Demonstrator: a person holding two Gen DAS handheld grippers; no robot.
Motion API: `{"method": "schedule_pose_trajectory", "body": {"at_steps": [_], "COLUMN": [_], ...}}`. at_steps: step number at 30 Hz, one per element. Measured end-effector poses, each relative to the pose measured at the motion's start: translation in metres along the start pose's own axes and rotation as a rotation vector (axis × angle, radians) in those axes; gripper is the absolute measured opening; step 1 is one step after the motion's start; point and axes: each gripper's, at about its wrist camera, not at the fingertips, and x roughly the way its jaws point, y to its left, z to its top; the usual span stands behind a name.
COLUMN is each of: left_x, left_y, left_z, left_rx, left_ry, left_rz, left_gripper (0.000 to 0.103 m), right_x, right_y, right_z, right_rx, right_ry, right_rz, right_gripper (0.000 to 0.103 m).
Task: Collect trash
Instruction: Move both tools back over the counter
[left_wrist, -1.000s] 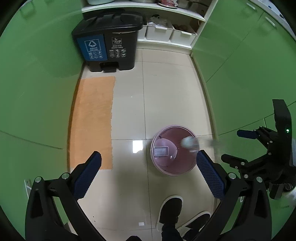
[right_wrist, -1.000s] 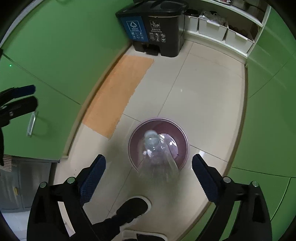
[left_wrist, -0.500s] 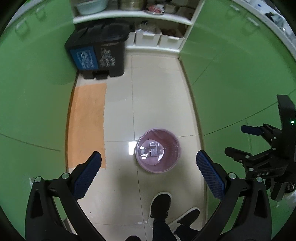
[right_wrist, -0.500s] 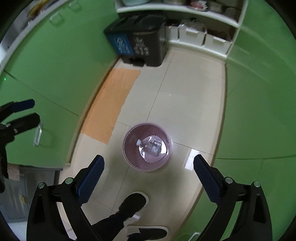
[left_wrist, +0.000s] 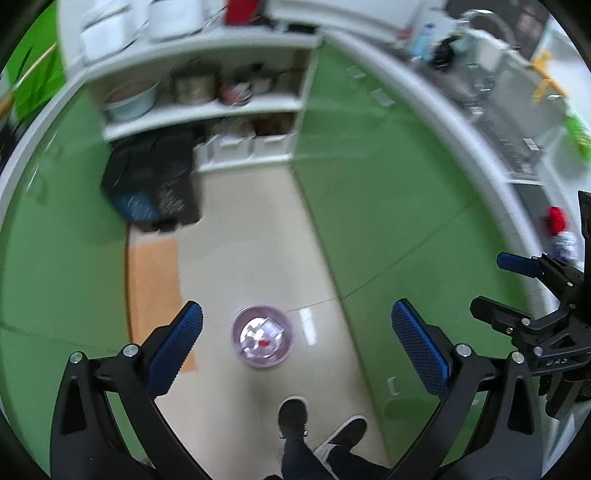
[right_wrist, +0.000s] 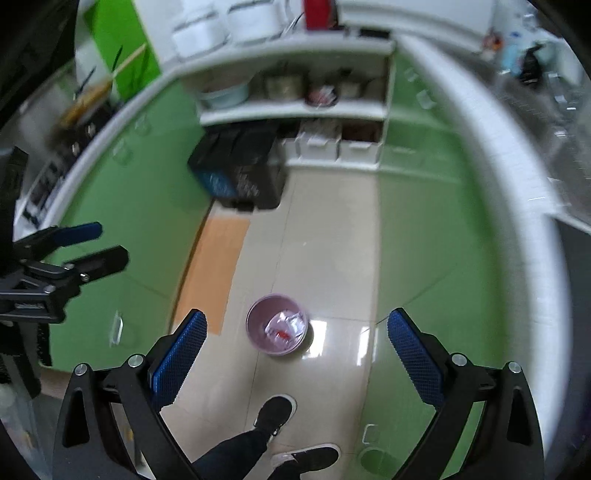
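Observation:
A small pink bin (left_wrist: 263, 339) stands on the tiled floor far below, holding a clear plastic bottle and other trash (left_wrist: 261, 336). It also shows in the right wrist view (right_wrist: 277, 329) with the trash inside (right_wrist: 285, 327). My left gripper (left_wrist: 295, 345) is open and empty, high above the bin. My right gripper (right_wrist: 295, 349) is open and empty too, also high above it. The right gripper shows at the right edge of the left wrist view (left_wrist: 509, 286). The left gripper shows at the left edge of the right wrist view (right_wrist: 96, 243).
A black two-part bin (left_wrist: 155, 184) stands at the far end beside white shelves (left_wrist: 207, 107). Green cabinets line both sides (left_wrist: 388, 206). An orange mat (left_wrist: 151, 291) lies left. The person's shoes (left_wrist: 293, 415) are below. A red-capped bottle (left_wrist: 559, 232) stands on the right counter.
Both grippers have risen well above the floor, so the pink bin looks smaller. The bottle that was falling from the right gripper now lies in the bin.

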Motion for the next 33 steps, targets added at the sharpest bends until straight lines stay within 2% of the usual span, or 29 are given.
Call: {"method": "schedule_pose_trajectory", "body": {"at_steps": [6, 10, 13, 22, 29, 33], "left_x": [-0.045, -0.062, -0.065, -0.067, -0.073, -0.072], "left_y": [-0.071, -0.125, -0.164, -0.272, -0.345, -0.381], "left_z": [0.039, 0.053, 0.064, 0.070, 0.068, 0.066], "left_rx": [0.165, 0.281, 0.352, 0.559, 0.667, 0.707], "left_ry": [-0.077, -0.121, -0.121, -0.104, -0.118, -0.120], "left_rz": [-0.090, -0.162, -0.223, -0.384, -0.457, -0.476], "left_gripper": [0.100, 0.100, 0.100, 0.100, 0.100, 0.100], "right_x": [-0.113, -0.170, -0.203, -0.290, -0.329, -0.339], "right_y": [-0.044, -0.076, -0.101, -0.162, -0.198, -0.221], "right_z": [-0.008, -0.036, -0.063, -0.148, -0.195, -0.213], "right_rx": [0.131, 0.245, 0.338, 0.593, 0.694, 0.728], "right_ry": [-0.163, -0.243, -0.285, -0.375, -0.403, -0.401], "right_rz": [-0.113, -0.199, -0.272, -0.493, -0.603, -0.629], "right_gripper": [0.097, 0.097, 0.097, 0.097, 0.097, 0.097]}}
